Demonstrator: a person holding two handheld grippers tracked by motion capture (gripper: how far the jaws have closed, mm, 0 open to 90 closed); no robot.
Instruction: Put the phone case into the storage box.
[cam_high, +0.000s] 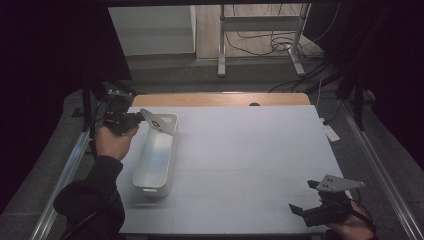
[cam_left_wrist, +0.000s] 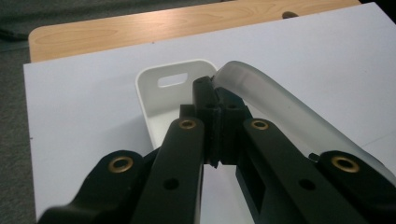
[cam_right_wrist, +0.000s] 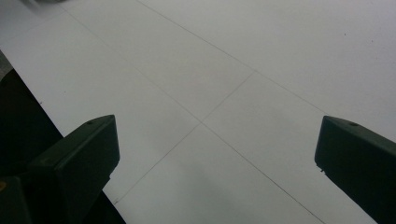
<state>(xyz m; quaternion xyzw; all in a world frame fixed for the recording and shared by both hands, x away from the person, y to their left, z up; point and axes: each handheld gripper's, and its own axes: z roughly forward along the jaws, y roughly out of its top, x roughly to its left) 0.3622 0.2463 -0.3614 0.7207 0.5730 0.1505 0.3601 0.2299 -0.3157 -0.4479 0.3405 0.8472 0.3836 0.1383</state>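
Observation:
A long white plastic bin (cam_high: 152, 160) lies lengthwise at the left of the white table top (cam_high: 250, 150). My left gripper (cam_high: 139, 120), in a hand with a dark sleeve, is at the bin's far end, and its grey plate overhangs the rim. In the left gripper view its black jaws are pressed together (cam_left_wrist: 217, 93), with the tips at a corner of the bin (cam_left_wrist: 154, 109) beside the end wall's handle slot. I cannot tell whether the rim is pinched between them. My right gripper (cam_high: 305, 196) rests near the front right corner, and its wide-open jaws (cam_right_wrist: 217, 154) hold nothing above the bare surface.
A wooden strip (cam_high: 220, 99) edges the table's far side. Metal rails run along both sides, and a white power strip (cam_high: 330, 132) lies off the right edge. A metal stand (cam_high: 260, 45) and cables sit on the floor beyond.

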